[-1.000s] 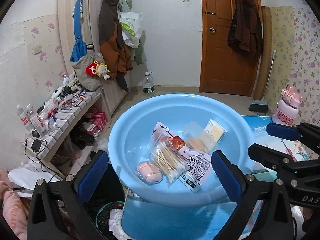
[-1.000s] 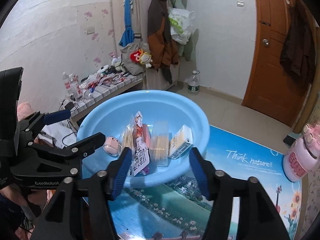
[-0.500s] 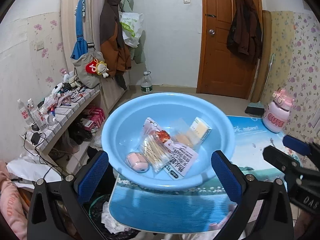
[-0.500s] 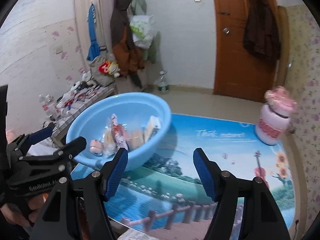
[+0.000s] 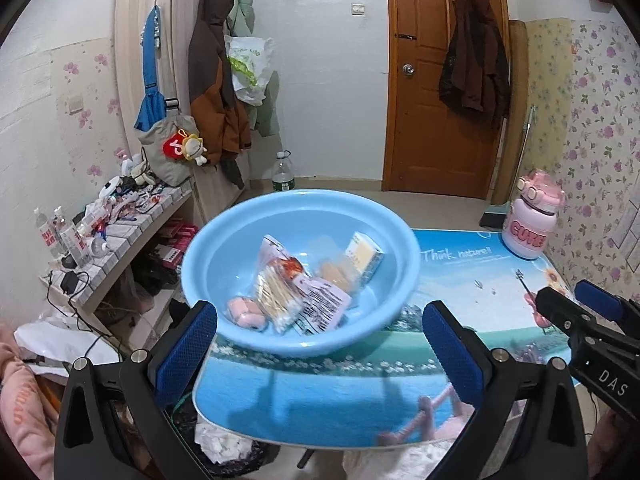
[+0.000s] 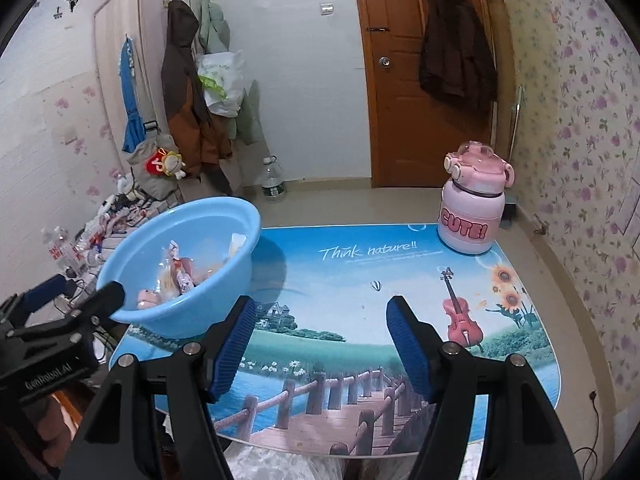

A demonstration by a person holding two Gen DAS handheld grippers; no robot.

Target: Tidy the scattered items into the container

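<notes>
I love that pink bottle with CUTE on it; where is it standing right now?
The pink bottle stands upright at the far right corner of the picture-printed table, well apart from the blue basin on the left side.

Right gripper [image 6: 318, 340] over the table [image 6: 352, 280] w/ jaws apart, nothing btwn them. Blue basin [image 6: 208, 276] at table's left edge, holding packets & a pink item. Pink bottle [image 6: 471, 216] upright at far right corner, well apart from basin. Left gripper [image 6: 76, 296] low left, beside basin.
</notes>
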